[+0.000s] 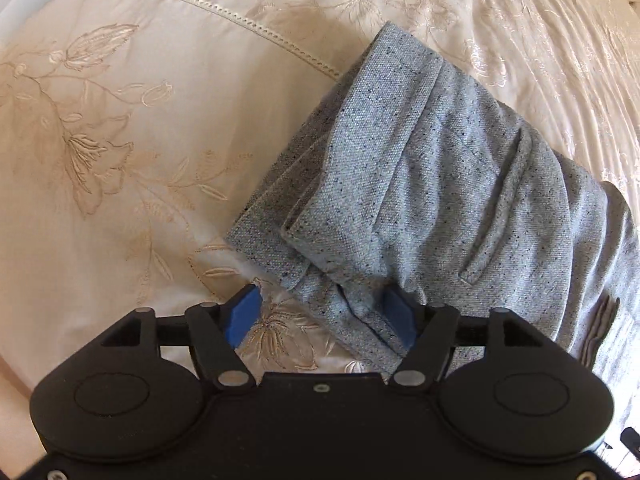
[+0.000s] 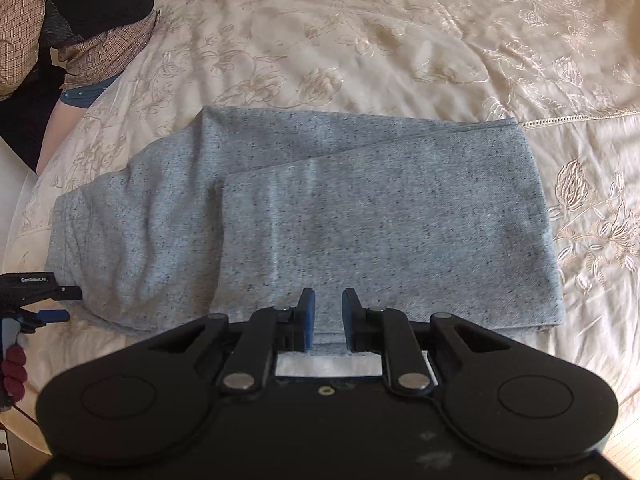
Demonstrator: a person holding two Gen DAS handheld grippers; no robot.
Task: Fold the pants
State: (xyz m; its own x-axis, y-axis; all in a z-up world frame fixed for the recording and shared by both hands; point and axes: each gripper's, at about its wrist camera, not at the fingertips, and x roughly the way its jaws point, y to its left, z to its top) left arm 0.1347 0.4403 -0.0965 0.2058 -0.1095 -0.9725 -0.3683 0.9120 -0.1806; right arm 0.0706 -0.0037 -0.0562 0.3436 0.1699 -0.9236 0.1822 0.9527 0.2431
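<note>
The left gripper (image 1: 326,318) points steeply down over the bed, its blue pads (image 1: 244,316) spread wide and released, a hem corner of the grey speckled pants (image 1: 440,184) lying loose between them, unpinched. The right gripper (image 2: 328,316) also tilts down, its jaws narrowly parted over the near edge of the pants (image 2: 320,216), gripping nothing. The pants lie folded across the cream embroidered bedspread (image 2: 360,40), filling the middle of the right wrist view. At ten o'clock there, a person's checked sleeve (image 2: 100,52) leans on the bed edge
</note>
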